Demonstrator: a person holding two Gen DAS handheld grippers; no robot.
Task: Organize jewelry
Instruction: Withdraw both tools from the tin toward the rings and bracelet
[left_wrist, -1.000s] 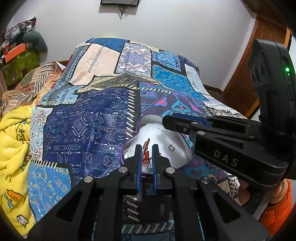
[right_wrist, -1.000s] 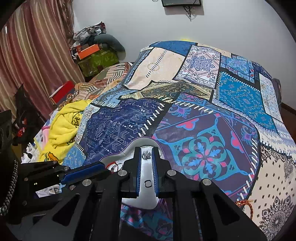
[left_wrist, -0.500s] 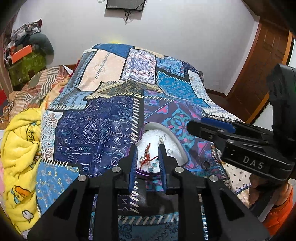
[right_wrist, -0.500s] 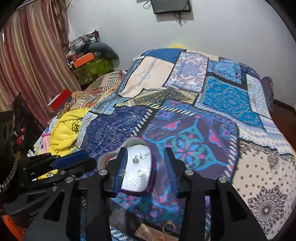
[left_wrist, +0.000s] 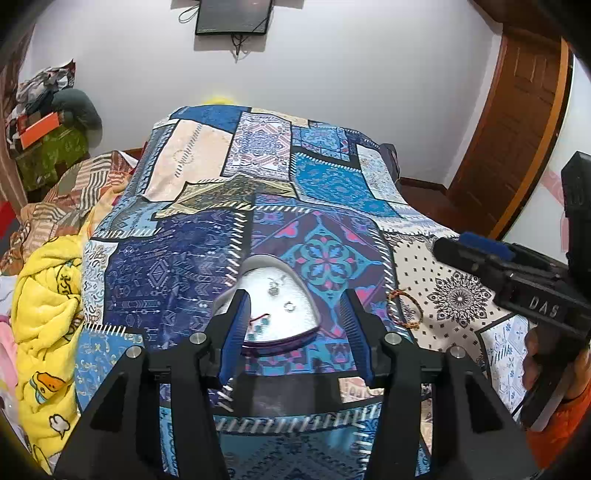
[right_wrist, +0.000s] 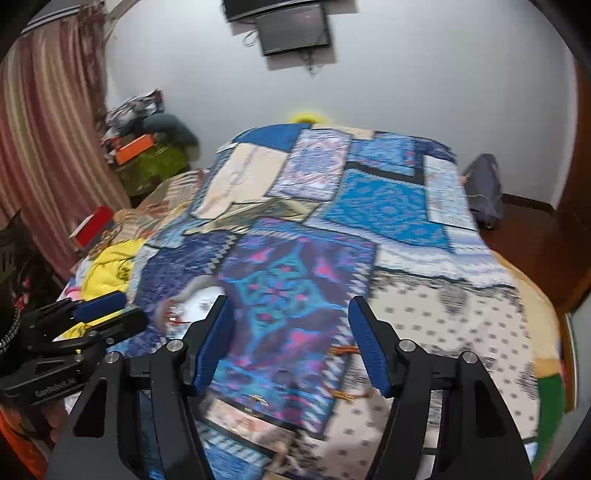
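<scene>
Tray (left_wrist: 299, 295): near-left edge hidden behind left gripper (left_wrist: 293, 328) finger; small pieces on it too small to identify. Bracelet (right_wrist: 341, 350): partly behind right gripper (right_wrist: 290, 345) finger. Right wrist view smeared throughout; bedspread (right_wrist: 388, 206) pattern indistinct

A bedroom in a home is shown. The scene is filled by a bed (left_wrist: 192, 170) covered with a patchwork-printed spread of blue, cream and purple panels. A yellow blanket (left_wrist: 44, 302) is bunched along its left side, and clothes and bags (left_wrist: 48, 122) are piled in the far left corner. A dark screen (left_wrist: 232, 16) is mounted on the plain white far wall, a wooden door (left_wrist: 517, 122) is seen at the right, and a striped curtain (right_wrist: 48, 147) hangs at the left.
</scene>
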